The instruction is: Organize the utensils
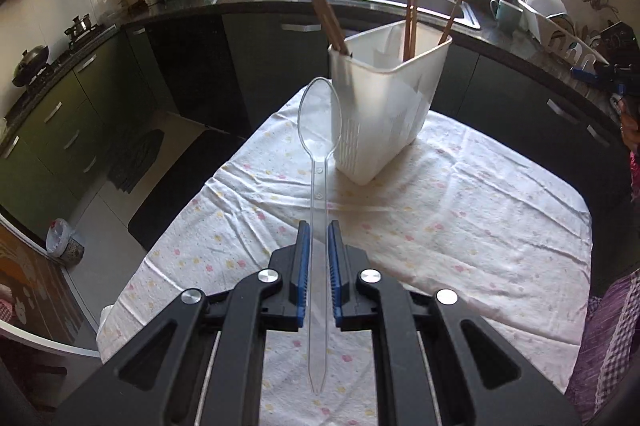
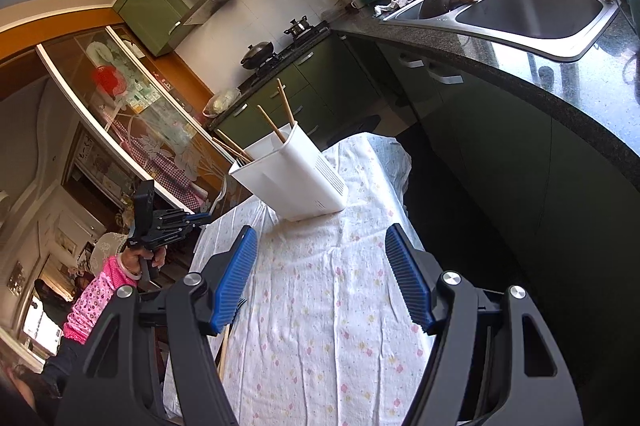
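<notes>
My left gripper (image 1: 319, 224) is shut on the thin handle of a clear plastic spoon (image 1: 319, 129). The spoon is held above the table, its bowl pointing away toward the white utensil holder (image 1: 384, 105). The holder stands on the floral tablecloth (image 1: 460, 226) with chopsticks (image 1: 411, 13) and wooden-handled utensils (image 1: 326, 17) sticking out. In the right wrist view my right gripper (image 2: 320, 230) is open over the cloth with nothing between its fingers, short of the holder (image 2: 296, 177). The left gripper (image 2: 176, 226) shows at the left in a hand with a pink sleeve.
A wooden-handled fork (image 2: 230, 330) lies on the cloth, mostly hidden behind my right gripper's left finger. Dark counters with a steel sink (image 2: 532, 9) curve around the table, close on the right. A stove with a pan (image 2: 258, 55) is at the far wall.
</notes>
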A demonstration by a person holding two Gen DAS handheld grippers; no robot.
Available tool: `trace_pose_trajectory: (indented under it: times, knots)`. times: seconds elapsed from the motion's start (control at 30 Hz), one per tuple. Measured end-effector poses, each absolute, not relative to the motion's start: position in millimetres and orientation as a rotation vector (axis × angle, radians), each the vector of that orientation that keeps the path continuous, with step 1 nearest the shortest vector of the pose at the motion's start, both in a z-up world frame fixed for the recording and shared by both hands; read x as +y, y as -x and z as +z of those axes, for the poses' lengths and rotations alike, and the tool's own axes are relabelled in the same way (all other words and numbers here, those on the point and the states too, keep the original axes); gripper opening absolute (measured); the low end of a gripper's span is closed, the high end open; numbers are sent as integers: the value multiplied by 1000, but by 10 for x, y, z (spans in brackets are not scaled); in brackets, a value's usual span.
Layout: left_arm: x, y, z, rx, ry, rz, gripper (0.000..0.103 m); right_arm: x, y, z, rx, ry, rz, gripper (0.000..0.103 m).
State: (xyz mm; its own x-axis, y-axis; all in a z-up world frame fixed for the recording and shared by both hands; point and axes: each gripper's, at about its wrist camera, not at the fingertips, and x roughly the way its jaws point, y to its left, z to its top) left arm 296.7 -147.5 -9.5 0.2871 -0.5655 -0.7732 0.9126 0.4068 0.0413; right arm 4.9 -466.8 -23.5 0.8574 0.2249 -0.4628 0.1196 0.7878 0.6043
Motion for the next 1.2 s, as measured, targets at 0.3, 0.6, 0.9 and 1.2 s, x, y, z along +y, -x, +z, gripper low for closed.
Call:
trace_pose_trajectory:
  times: [0.3,0.6,0.9,1.2]
  knots:
    - [-2085,-2388,980,358,-181,-1017,9,-4803,650,-126,446,-691,76,66]
    - [-2841,-2497,473,209,-26,-839,9,-5089,1257,-222,361,-742,26,67]
    - [-2883,-2689,300,132,19,-724,9,-5225,1301,-312,341,-768,41,67]
    - [-2916,-2676,-5,159,-2,-710,9,-5114,1242,-278,326,-770,71,66]
